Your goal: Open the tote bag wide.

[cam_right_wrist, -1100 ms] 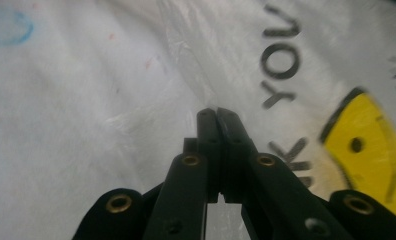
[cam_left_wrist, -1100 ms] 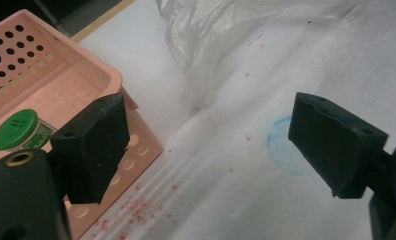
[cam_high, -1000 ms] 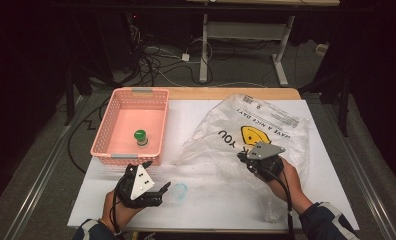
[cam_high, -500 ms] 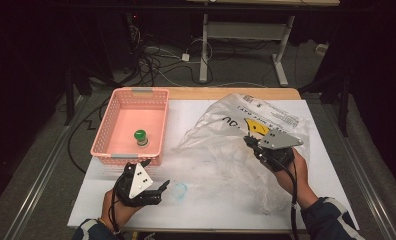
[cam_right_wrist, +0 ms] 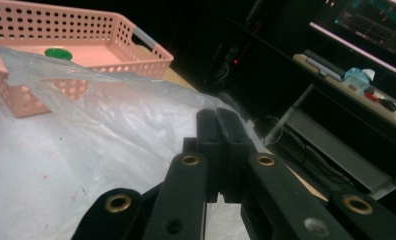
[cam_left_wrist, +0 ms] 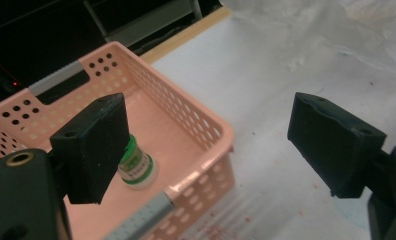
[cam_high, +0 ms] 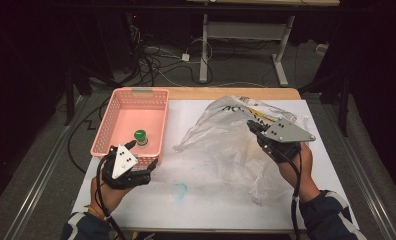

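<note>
Pink perforated plastic basket (cam_high: 131, 102) sits at the left of the white table (cam_high: 211, 170). A small bottle with a green cap (cam_high: 140, 137) stands upright inside it, toward the near right corner.

Left gripper (cam_high: 145, 159) hangs just outside the basket's near edge, held low over the table. In the left gripper view its jaws stand wide apart with nothing between them; the one jaw overlaps the green-capped bottle (cam_left_wrist: 135, 164) in the picture, the other is over bare table beside the basket wall (cam_left_wrist: 201, 125). Jaws touch neither bottle nor basket.

Faint blue-green smudge (cam_high: 180, 189) on the table between the two hands.

Clear crumpled plastic bag with black and yellow print (cam_high: 226, 135) lies at centre-right, its left tip near the basket but apart from it. Its upper right part is lifted off the table.

Right gripper (cam_high: 252, 127) is at the raised part of the bag. Right gripper view: jaws pressed together, clamped on the film of the bag (cam_right_wrist: 86, 125), which drapes down and away from them toward the basket (cam_right_wrist: 76, 30).
</note>
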Action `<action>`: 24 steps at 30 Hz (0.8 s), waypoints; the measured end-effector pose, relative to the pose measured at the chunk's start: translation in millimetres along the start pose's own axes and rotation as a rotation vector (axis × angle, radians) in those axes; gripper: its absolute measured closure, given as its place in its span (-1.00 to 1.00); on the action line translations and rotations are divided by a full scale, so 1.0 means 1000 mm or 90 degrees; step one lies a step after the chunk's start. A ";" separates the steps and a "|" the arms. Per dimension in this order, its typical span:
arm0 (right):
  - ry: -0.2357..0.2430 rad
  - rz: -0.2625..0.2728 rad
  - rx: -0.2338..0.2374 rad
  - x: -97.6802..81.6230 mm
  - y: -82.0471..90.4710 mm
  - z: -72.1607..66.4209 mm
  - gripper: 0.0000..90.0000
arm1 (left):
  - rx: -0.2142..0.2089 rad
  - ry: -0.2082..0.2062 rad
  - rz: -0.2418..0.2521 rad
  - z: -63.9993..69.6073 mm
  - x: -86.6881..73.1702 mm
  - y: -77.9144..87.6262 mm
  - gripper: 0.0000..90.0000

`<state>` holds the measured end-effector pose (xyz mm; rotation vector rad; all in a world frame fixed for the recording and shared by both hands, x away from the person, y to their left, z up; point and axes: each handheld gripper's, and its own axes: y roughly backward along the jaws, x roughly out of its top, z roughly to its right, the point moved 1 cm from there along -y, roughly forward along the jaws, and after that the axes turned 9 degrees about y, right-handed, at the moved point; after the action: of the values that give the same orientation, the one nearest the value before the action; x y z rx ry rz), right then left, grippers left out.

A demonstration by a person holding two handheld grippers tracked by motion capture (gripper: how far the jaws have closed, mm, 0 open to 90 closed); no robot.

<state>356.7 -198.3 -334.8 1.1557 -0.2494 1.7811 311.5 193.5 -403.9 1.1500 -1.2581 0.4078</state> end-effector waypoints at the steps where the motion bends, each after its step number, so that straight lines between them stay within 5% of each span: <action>1: -0.001 0.004 -0.003 0.000 0.000 0.001 1.00 | 0.004 0.001 0.001 -0.007 0.009 -0.001 -0.64; 8: -0.011 0.010 0.002 0.001 -0.001 0.003 1.00 | 0.008 0.009 -0.054 -0.038 0.034 -0.020 -0.64; 16: -0.009 0.008 0.018 0.000 -0.004 0.001 1.00 | -0.001 0.040 -0.219 -0.076 0.042 -0.077 -0.64; 18: -0.010 0.004 0.024 -0.002 -0.005 0.001 1.00 | 0.017 0.024 -0.259 -0.079 0.040 -0.089 -0.64; 24: 0.001 -0.002 0.043 -0.004 -0.008 -0.004 1.00 | 0.019 0.017 -0.323 -0.087 0.033 -0.112 -0.58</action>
<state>361.3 -194.2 -342.6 1.2012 -0.1884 1.7995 456.0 208.2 -414.3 1.4302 -0.8956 0.0617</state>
